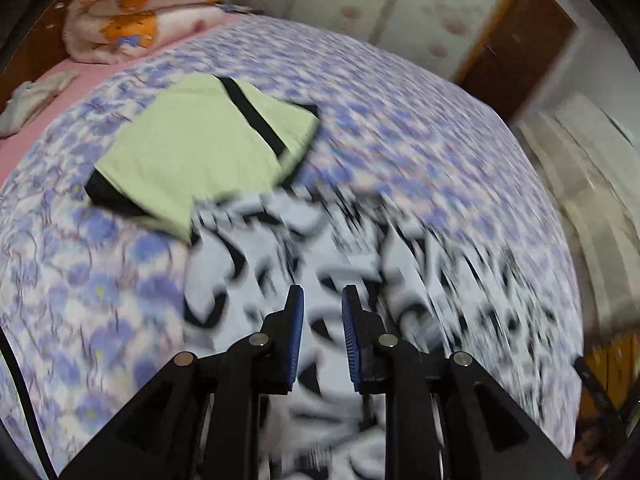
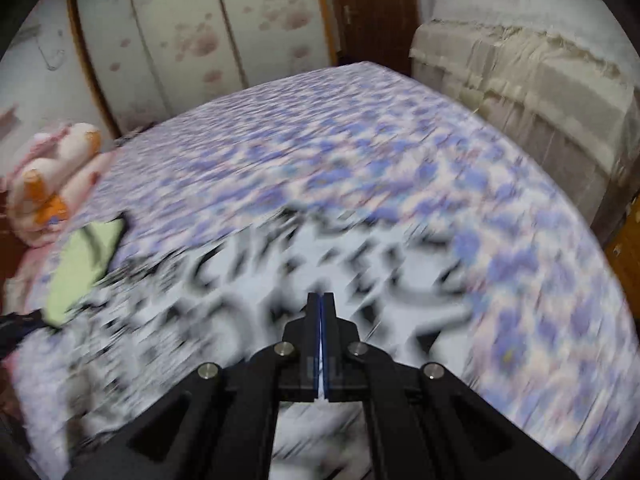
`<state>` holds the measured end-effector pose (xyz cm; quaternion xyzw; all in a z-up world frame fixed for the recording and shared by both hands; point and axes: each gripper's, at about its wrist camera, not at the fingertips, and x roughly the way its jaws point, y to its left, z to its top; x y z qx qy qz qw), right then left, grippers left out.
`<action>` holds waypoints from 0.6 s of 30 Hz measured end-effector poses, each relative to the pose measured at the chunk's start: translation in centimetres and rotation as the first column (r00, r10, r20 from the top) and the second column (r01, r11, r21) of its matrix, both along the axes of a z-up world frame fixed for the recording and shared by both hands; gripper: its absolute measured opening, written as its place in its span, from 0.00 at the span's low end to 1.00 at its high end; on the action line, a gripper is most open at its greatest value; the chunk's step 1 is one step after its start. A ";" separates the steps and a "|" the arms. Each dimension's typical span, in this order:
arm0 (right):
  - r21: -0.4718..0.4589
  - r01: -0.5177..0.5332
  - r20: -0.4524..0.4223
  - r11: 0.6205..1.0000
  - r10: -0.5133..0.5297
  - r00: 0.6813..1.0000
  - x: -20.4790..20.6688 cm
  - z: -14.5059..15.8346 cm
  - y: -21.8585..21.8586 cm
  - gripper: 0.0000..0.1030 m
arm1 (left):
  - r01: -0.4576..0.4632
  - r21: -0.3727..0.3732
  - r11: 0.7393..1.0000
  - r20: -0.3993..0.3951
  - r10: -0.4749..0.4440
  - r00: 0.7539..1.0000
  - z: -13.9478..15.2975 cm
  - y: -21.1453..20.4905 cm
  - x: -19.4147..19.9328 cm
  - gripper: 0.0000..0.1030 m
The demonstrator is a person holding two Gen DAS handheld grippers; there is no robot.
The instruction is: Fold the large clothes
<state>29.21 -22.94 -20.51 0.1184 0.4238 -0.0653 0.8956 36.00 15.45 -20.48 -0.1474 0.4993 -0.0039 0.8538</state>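
Toward the upper left of the left wrist frame, a green garment [image 1: 200,144] lies folded flat on the floral bedspread [image 1: 400,120], so one piece looks done. Lower centre, a black-and-white patterned garment [image 1: 320,248] sprawls loose (heavily blurred), its folding apparently not finished. The left gripper [image 1: 322,296] stands slightly parted with nothing pinched between its pads. In the right wrist frame, the right gripper [image 2: 322,300] is fully closed; whether cloth is caught, I cannot tell.
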 end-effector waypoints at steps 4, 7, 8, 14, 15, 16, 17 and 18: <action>0.049 -0.092 0.006 0.995 0.092 0.996 -5.7 -0.9 5.6 0.00 | 0.156 -0.030 0.987 -0.047 -0.157 0.986 -0.1 -2.9 -5.9 0.19; 0.113 -0.165 -0.037 0.980 0.170 0.985 -9.2 -2.9 9.0 0.00 | 0.227 -0.057 0.972 -0.091 -0.232 0.969 -1.3 -5.0 -10.1 0.19; 0.117 -0.166 -0.058 0.979 0.174 0.983 -10.1 -3.4 9.6 0.00 | 0.243 -0.062 0.968 -0.107 -0.249 0.963 -1.8 -5.7 -11.5 0.19; 0.181 -0.220 -0.125 0.959 0.245 0.962 -15.8 -5.9 12.1 0.00 | 0.262 -0.043 0.964 -0.187 -0.265 0.946 -5.0 -8.6 -18.8 0.19; 0.200 -0.232 -0.143 0.952 0.263 0.954 -16.7 -6.4 12.3 0.00 | 0.258 -0.035 0.965 -0.204 -0.260 0.944 -5.5 -8.8 -19.9 0.19; 0.214 -0.240 -0.161 0.947 0.277 0.947 -17.6 -6.8 12.4 0.00 | 0.251 -0.029 0.967 -0.217 -0.252 0.943 -5.9 -9.0 -20.7 0.19; 0.220 -0.248 -0.175 0.943 0.289 0.941 -18.6 -7.1 12.5 0.00 | 0.235 -0.025 0.972 -0.232 -0.235 0.944 -6.4 -9.0 -21.8 0.19; 0.222 -0.255 -0.188 0.941 0.298 0.936 -19.4 -7.4 12.4 0.00 | 0.225 -0.029 0.974 -0.242 -0.225 0.944 -6.7 -9.0 -22.5 0.19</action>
